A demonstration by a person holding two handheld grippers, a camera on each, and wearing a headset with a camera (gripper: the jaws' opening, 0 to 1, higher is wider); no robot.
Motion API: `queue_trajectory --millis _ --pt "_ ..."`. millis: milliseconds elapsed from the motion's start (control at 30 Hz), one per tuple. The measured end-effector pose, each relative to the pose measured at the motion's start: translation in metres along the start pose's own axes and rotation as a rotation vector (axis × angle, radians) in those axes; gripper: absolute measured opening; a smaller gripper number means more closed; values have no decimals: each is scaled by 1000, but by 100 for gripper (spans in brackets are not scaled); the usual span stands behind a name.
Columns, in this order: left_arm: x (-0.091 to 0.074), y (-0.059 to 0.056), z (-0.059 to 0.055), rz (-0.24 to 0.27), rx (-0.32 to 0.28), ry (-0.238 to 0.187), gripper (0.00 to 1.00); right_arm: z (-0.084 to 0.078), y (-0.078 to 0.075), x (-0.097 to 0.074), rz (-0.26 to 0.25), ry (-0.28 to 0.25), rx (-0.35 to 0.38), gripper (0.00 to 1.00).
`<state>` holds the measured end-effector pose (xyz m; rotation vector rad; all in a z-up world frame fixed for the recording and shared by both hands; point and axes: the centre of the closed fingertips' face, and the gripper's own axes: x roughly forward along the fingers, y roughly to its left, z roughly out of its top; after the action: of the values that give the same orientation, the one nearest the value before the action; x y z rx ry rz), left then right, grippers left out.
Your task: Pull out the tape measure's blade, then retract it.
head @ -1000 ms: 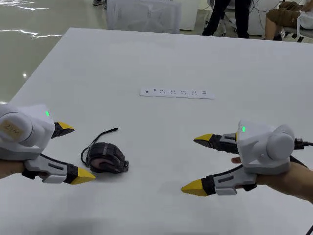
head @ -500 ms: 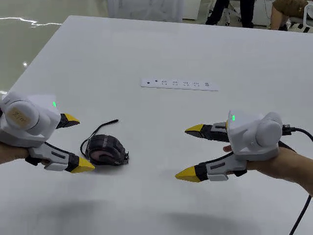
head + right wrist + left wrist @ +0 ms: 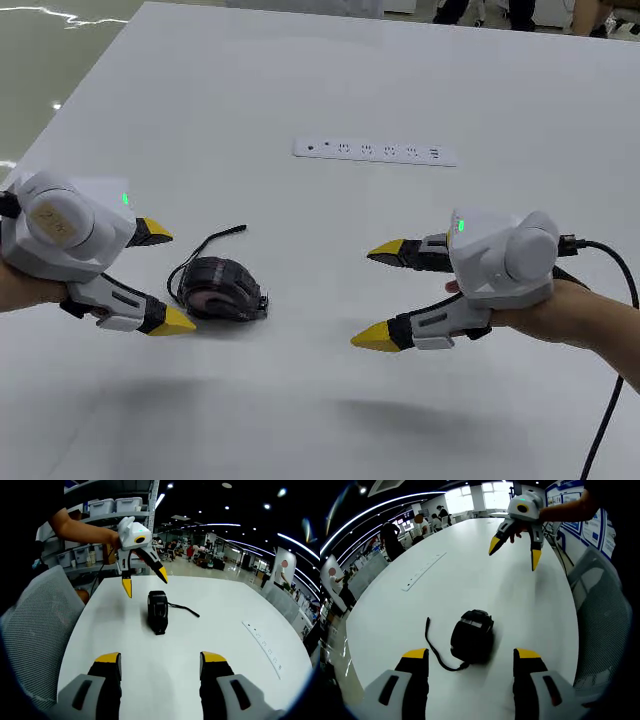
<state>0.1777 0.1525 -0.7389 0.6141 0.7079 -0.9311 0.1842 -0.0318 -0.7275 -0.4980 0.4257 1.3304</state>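
A black tape measure [image 3: 222, 290] with a pink side lies on the white table [image 3: 330, 90], its black wrist strap [image 3: 205, 247] curling away from it. Its blade is not drawn out. My left gripper [image 3: 165, 277] stands open just left of it, one yellow tip on each side of its near end. In the left gripper view the tape measure [image 3: 472, 635] lies just ahead of the open jaws. My right gripper [image 3: 378, 293] hangs open farther right, apart from the case, nothing between its fingers. The right gripper view looks at the tape measure [image 3: 158, 610] from a distance.
A white power strip [image 3: 374, 151] lies flat across the table's middle, beyond both grippers. A black cable [image 3: 615, 340] runs from the right gripper off the bottom right. A grey mesh chair [image 3: 35, 630] stands at the table's edge. People sit and stand far behind.
The head camera has tilted down. My left gripper has closed in on the tape measure, and my right gripper has drifted a little left toward it. The tape measure lies where it was.
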Motion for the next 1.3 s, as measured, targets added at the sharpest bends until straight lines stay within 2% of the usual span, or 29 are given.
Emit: queue_trajectory --millis 533,833,1300 --pt "11 0 -5 -44 44 39 61 -3 -2 31 35 0 -22 61" --pt "18 2 -6 -63 64 43 58 5 0 52 53 -15 -52 53" --pt "33 -4 -2 -114 114 64 49 -1 0 80 71 6 -71 43"
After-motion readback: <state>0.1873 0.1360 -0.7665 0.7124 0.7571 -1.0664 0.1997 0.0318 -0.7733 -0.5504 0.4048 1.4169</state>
